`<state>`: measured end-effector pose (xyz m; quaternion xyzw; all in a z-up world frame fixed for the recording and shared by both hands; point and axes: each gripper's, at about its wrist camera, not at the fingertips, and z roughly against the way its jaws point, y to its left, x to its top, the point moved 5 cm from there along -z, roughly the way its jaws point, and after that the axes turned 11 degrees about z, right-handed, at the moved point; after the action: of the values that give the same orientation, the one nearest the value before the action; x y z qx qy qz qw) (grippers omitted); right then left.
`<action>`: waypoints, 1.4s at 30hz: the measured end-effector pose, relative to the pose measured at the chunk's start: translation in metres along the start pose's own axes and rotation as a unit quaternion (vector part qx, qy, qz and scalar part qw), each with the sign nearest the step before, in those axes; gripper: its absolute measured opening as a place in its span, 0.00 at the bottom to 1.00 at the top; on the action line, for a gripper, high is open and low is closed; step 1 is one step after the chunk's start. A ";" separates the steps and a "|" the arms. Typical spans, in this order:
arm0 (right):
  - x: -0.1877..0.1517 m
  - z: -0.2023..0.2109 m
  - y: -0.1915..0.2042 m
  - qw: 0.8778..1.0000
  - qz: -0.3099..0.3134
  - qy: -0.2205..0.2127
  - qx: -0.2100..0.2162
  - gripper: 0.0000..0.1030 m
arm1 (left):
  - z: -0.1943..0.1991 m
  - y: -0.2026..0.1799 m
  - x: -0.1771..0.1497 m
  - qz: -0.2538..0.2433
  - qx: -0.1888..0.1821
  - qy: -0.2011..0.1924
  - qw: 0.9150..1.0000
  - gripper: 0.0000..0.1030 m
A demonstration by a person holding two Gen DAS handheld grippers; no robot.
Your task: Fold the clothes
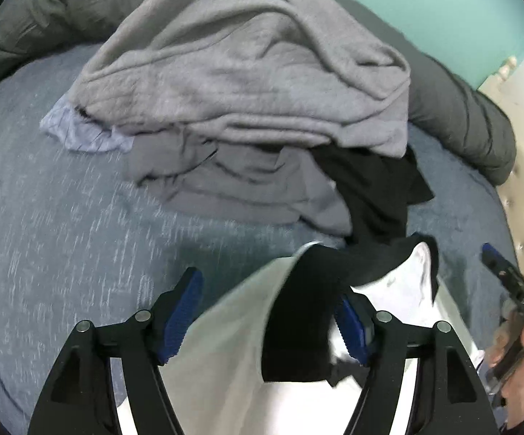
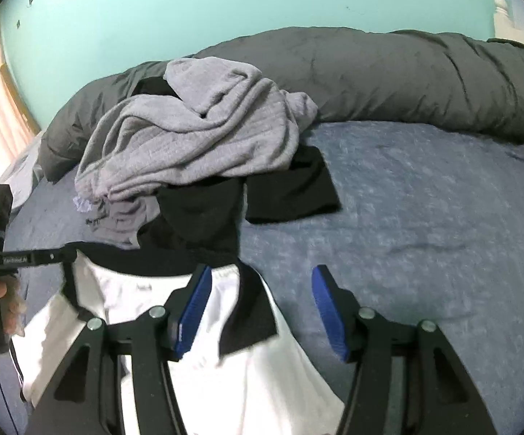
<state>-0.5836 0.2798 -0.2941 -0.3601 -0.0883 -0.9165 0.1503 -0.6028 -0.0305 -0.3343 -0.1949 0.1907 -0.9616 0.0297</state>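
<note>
Shirt (image 1: 225, 355), white with black collar and sleeve trim, lies on the bed (image 1: 44, 235) at 6 o'clock in both views, long axis running 6 to 12, collar end toward the clothes pile (image 1: 247, 83) at 12. Left gripper (image 1: 267, 317) is spread wide, fabric lying between its blue pads (image 1: 184, 317). Right gripper (image 2: 262, 313) is likewise wide apart over the shirt's edge, left pad (image 2: 195, 311) against the white cloth, gripping nothing.
</note>
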 end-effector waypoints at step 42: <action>-0.225 0.110 -0.094 0.988 -0.146 0.057 0.006 0.04 | 0.111 0.213 -0.173 0.054 0.000 0.029 0.998 0.18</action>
<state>-0.3894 0.4454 -0.3743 -0.2895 -0.1362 -0.9472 0.0217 -0.4042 -0.2437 -0.3835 -0.1566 0.2018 -0.9638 0.0760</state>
